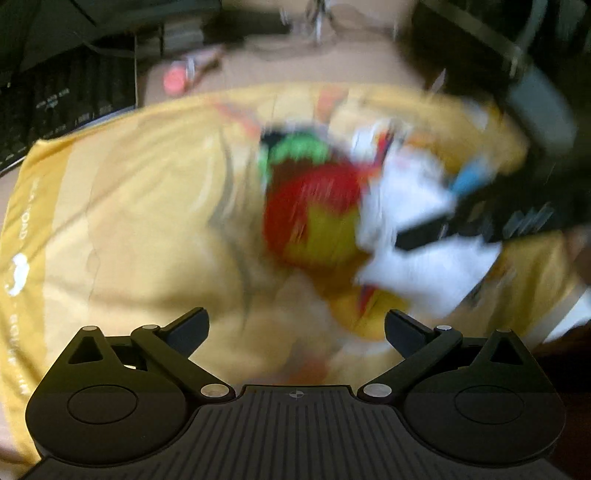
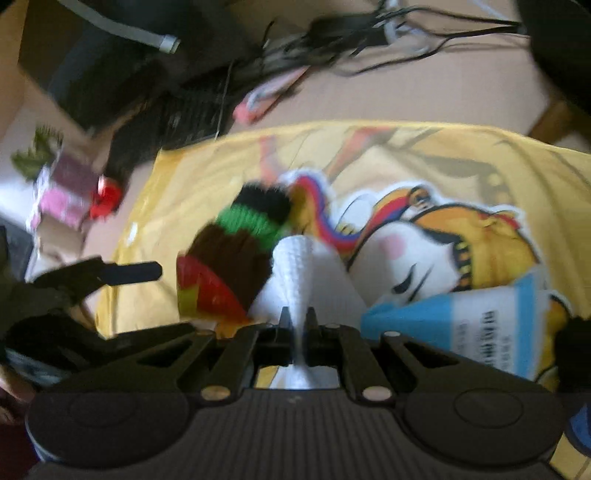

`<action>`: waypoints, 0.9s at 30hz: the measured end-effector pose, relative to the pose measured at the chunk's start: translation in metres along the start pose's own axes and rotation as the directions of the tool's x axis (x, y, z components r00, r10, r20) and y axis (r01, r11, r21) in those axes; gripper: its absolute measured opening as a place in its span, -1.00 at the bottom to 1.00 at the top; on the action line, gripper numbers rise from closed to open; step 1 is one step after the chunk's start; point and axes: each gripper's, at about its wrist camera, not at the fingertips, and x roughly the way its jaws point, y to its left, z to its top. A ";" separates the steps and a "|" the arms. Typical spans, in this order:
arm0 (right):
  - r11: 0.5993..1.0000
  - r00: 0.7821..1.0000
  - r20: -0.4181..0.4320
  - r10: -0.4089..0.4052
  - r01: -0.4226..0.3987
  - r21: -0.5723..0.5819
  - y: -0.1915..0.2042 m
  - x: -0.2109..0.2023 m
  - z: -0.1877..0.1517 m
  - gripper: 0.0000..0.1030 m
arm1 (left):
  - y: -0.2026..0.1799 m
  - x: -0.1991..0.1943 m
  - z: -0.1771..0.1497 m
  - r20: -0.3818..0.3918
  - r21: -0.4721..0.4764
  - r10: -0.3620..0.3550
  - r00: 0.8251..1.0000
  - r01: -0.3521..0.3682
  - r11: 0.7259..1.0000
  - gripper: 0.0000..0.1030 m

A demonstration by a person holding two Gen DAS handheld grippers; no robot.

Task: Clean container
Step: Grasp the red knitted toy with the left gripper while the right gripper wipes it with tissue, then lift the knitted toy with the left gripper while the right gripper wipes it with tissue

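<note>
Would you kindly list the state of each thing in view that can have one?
Left hand-held gripper: open, holding nothing.
Right hand-held gripper: shut on the white cloth.
Striped container: lying on its side on the yellow sheet, against the white cloth.
Blue and white packet: lying on the sheet.

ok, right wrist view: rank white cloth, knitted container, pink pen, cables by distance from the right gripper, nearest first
1. White cloth: pinched in the right gripper, dead centre.
2. Knitted container: just ahead-left, touching the cloth, on the yellow sheet.
3. Pink pen: past the sheet's far edge, on the table, left of centre.
4. Cables: farthest, top of frame.
</note>
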 end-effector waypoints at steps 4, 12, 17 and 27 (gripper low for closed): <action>0.999 0.998 0.069 0.002 -0.005 0.040 -0.008 -0.016 0.001 -0.89 | -0.011 0.002 0.023 0.092 -0.034 0.016 0.996 -0.013 0.999 1.00; 0.999 0.988 0.155 0.021 -0.027 0.034 0.000 -0.037 0.011 -0.89 | -0.021 0.038 0.038 0.084 -0.019 0.070 0.994 -0.069 0.997 0.52; 0.965 0.952 0.181 0.248 -0.258 0.037 0.022 -0.043 0.032 -0.89 | -0.023 0.000 0.041 0.081 0.057 0.060 0.995 -0.064 0.996 0.55; 0.969 0.980 0.028 0.197 -0.199 0.145 0.010 0.033 0.041 -0.89 | -0.027 -0.001 0.054 0.041 0.133 0.020 0.999 -0.025 0.991 0.59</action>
